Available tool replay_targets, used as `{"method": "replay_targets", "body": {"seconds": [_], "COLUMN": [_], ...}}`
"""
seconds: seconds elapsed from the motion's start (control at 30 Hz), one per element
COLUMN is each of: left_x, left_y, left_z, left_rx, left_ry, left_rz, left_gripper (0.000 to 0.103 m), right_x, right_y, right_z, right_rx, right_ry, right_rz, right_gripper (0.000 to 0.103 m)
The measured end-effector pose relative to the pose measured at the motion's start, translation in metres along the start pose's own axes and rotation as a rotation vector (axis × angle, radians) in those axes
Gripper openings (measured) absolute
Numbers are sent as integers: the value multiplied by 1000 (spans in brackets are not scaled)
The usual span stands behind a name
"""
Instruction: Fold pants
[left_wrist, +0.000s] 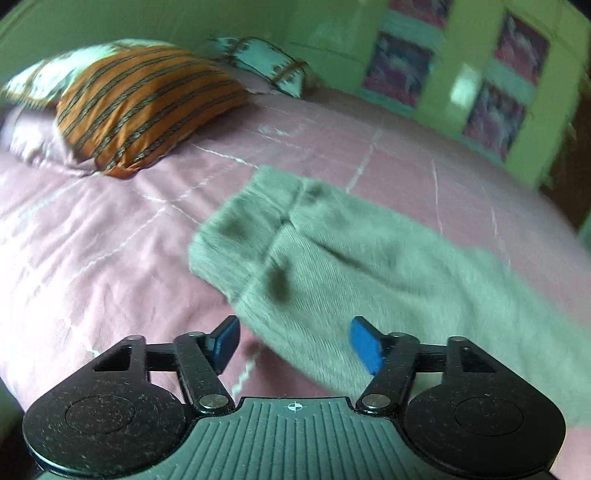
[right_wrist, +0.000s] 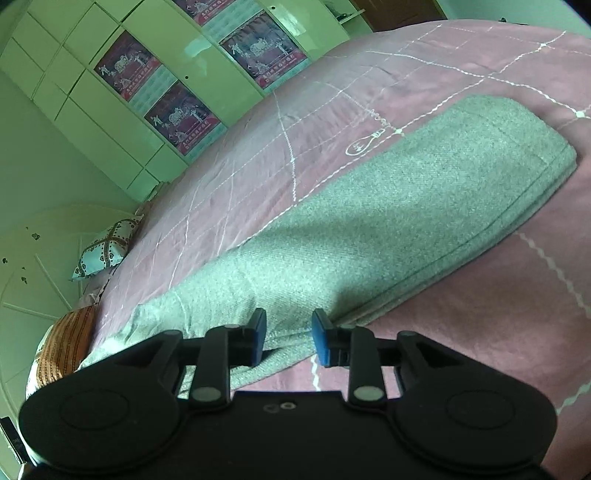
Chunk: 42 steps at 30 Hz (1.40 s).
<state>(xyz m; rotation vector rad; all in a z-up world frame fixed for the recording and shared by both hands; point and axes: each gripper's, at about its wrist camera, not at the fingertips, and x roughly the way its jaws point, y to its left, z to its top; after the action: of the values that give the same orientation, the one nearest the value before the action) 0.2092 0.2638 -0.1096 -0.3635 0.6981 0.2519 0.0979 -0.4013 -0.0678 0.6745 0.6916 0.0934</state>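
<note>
Grey pants lie folded lengthwise on the bed, both grippers poised at the near edge for the next fold.

The pants (right_wrist: 388, 221) stretch across the pink quilted bedspread (right_wrist: 480, 332), legs stacked one on the other, waistband end bunched toward the striped orange pillow (left_wrist: 140, 110). The cloth looks like thick, soft, slightly fuzzy knit with a stitched hem, limp enough to sag when lifted. The left gripper (left_wrist: 295, 343) has its blue pads well apart, straddling the pants' edge without pressing it. The right gripper (right_wrist: 289, 338) has a narrow gap between its pads, over the edge but not pinching it. The lengthwise fold seems done; next, I judge, each gripper must close on an edge and carry one end over the other.
</note>
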Motion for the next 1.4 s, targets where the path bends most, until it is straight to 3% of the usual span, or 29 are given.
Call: {"method": "replay_targets", "body": {"seconds": [0.17,0.2,0.23,0.27,0.37,0.53,0.6,0.67,0.77,0.83,1.0,1.17,1.4], "left_x": [14,15,17,19,11,-6,20,37,32,28,-5,-16,59], "left_y": [17,19,20,21,21,19,30,43,43,46,49,10,-73], "left_z": [10,13,17,19,31,53,52,39,30,30,36,51,75], "left_rx": [-63,-81,-89,-88,-77,-23,-5,-40,-2,-7,-5,102,247], "left_ry": [-4,-13,-15,-13,-68,-171,-79,-4,-12,-12,-101,-149,-55], "left_rz": [3,-7,-14,8,-29,-51,1,-7,-30,-22,16,-48,-130], "left_gripper": [65,61,35,31,24,23,23,23,24,38,38,38,38], "right_x": [3,3,3,3,4,3,3,3,0,1,1,3,15], "right_y": [0,1,1,1,-2,0,-2,-3,-5,-10,-11,-12,1], "right_z": [-1,-1,-1,-1,-2,-4,-5,-5,-4,-4,-4,-4,18], "right_rx": [-1,-5,-7,-7,1,-7,0,5,7,25,46,51,-55], "right_ry": [-1,-1,-3,-6,-12,-20,-24,-20,-36,-41,-47,-54,-67], "right_rz": [-4,-7,-9,-10,-10,-10,-3,2,0,4,18,24,-83], "right_gripper": [19,19,19,19,19,20,20,20,21,21,21,22,27]}}
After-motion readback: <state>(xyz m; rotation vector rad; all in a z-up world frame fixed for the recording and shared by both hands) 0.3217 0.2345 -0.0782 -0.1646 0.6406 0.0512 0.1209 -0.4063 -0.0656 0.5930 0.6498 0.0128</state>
